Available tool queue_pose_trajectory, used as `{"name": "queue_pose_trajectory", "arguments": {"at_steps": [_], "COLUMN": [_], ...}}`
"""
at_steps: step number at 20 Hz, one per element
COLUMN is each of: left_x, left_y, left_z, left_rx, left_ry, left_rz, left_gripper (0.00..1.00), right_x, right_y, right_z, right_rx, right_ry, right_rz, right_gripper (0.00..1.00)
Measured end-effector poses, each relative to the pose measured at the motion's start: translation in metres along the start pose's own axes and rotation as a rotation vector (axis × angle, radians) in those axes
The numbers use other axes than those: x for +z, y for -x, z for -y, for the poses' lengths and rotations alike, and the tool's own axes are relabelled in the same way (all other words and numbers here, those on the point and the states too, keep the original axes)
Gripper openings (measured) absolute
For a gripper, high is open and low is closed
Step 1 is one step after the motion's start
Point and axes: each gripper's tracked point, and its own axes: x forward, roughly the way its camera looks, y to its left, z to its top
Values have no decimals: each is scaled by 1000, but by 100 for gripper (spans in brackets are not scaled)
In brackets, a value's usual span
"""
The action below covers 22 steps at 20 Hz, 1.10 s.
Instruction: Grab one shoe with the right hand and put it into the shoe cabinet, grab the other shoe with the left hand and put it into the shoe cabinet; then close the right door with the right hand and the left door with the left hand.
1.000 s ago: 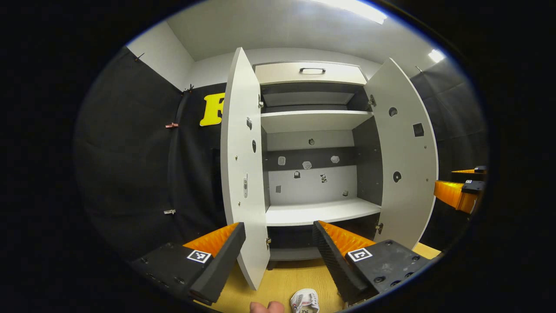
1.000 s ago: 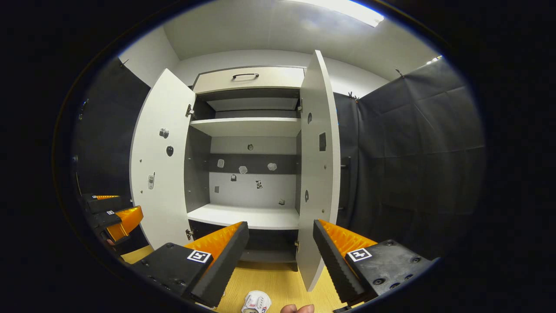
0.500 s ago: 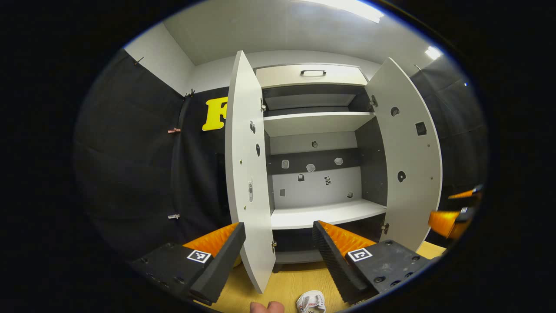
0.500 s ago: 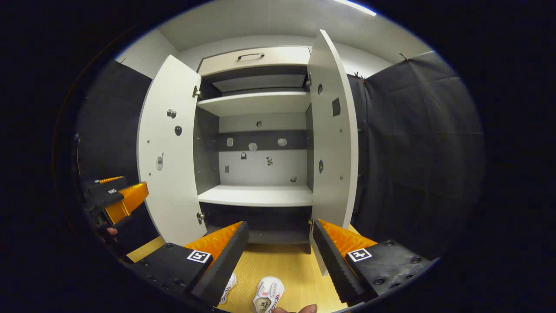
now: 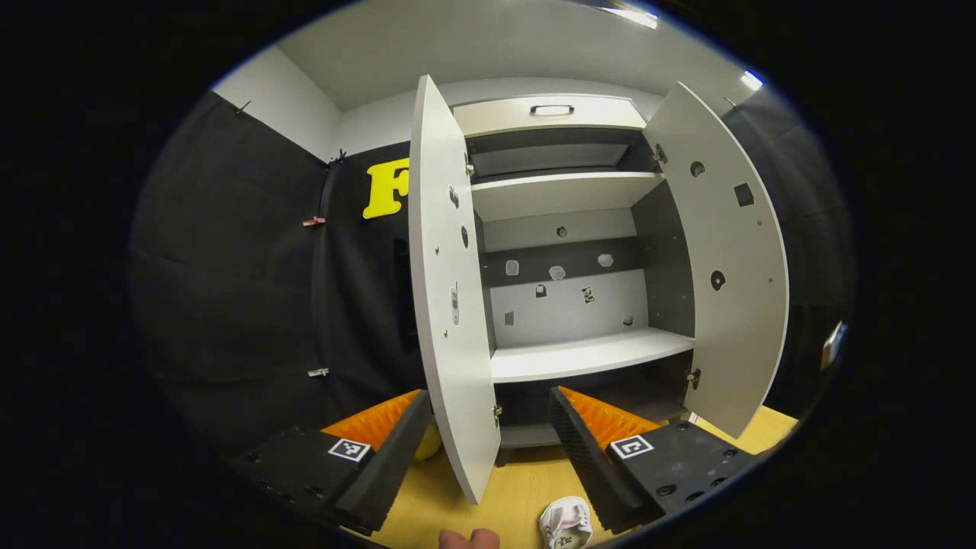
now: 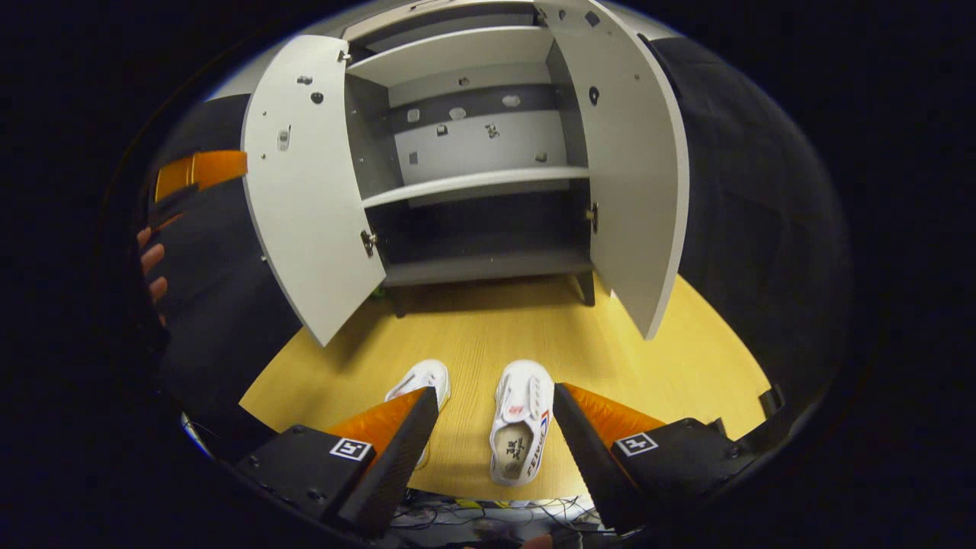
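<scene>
Shoes on wooden floor, cabinet doors open.

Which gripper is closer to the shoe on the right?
Right. The right gripper hangs open just above that shoe; the left gripper is up beside the cabinet's left door.

In your right gripper view, the left shoe is half hidden behind your gripper's finger, and the shoe cabinet is cut off at the top edge. In your left gripper view, one shoe is clipped by the bottom edge, and the small stickers on the cabinet's back panel are too small to make out.
</scene>
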Motion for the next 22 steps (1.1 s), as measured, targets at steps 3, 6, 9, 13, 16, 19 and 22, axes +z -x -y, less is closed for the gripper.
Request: {"name": "queue_pose_trajectory", "arguments": {"at_steps": [3, 6, 9, 13, 16, 19, 22], "left_x": [-12, -28, -38, -49, -60, -68, -73], "left_y": [4, 9, 13, 13, 11, 9, 7], "left_z": [-4, -7, -13, -20, -24, -30, -33], "left_rx": [10, 17, 27, 39, 45, 56, 62], "left_ry": [-14, -26, -38, -46, -49, -58, -73], "left_rz": [-19, -50, -69, -88, -110, -126, -130], "left_gripper": [98, 96, 96, 96, 96, 96, 96], "right_x": [-38, -67, -93, -100, -96, -90, -87], "right_y": [-26, -53, -84, -115, -136, -157, -174], "right_z": [0, -2, 5, 11, 19, 22, 23], "right_rx": [-12, -33, -90, -149, -190, -198, -196], "right_ry": [-44, -59, -74, -75, -44, -49, 9], "right_rz": [-74, -122, -165, -160, -121, -89, -39], "right_gripper": [98, 86, 86, 63, 41, 29, 22]}}
